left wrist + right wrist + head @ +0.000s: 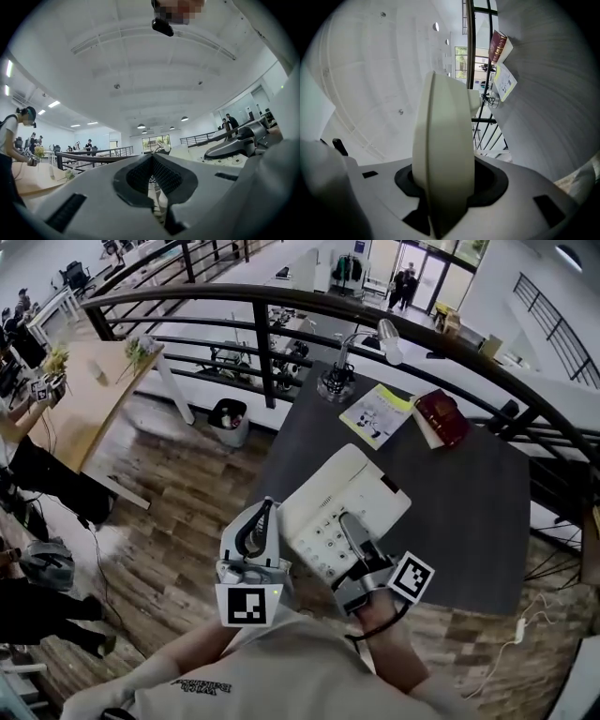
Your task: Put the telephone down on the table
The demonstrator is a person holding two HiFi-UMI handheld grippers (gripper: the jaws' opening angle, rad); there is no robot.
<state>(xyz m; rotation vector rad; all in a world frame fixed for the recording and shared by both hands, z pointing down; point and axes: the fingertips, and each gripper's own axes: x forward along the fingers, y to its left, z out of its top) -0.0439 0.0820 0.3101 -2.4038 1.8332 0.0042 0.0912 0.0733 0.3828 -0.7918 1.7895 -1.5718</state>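
Right gripper (347, 524) clamped on telephone's (323, 491) near edge, over near-left part of table (469, 521). Left gripper (261, 519) just left of it, jaws together, empty.

Red book (442, 416) beside leaflet (375, 415); lamp (389, 339) near railing (281, 296).
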